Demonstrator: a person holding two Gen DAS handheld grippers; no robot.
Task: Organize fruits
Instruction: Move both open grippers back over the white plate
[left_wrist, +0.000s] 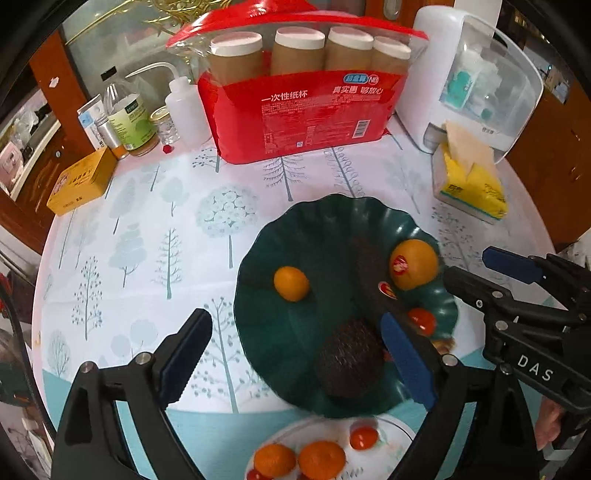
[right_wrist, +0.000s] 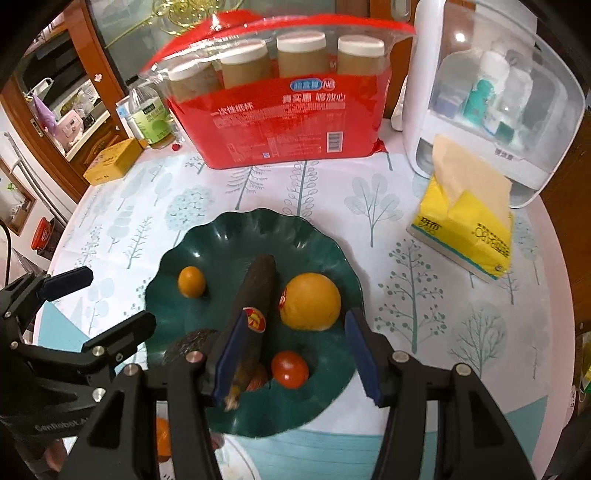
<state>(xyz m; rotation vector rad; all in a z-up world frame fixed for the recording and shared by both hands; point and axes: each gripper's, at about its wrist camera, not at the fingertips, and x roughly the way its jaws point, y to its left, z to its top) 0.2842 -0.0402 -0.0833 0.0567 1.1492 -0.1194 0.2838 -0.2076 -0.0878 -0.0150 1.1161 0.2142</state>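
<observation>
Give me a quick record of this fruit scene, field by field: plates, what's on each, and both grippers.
green plate: orange, small citrus, tomato, avocado, dark banana
white plate: two tangerines, tomato
left gripper: open, over the green plate's near side
right gripper: open, tomato between its fingers
background: red cup pack, tissues

"DAS" on right claw (left_wrist: 491, 273) (white).

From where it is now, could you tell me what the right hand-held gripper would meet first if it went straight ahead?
Probably the red tomato, which sits between the open jaws of the right hand-held gripper on the green plate; the large orange lies just beyond. Depth is uncertain.
</observation>
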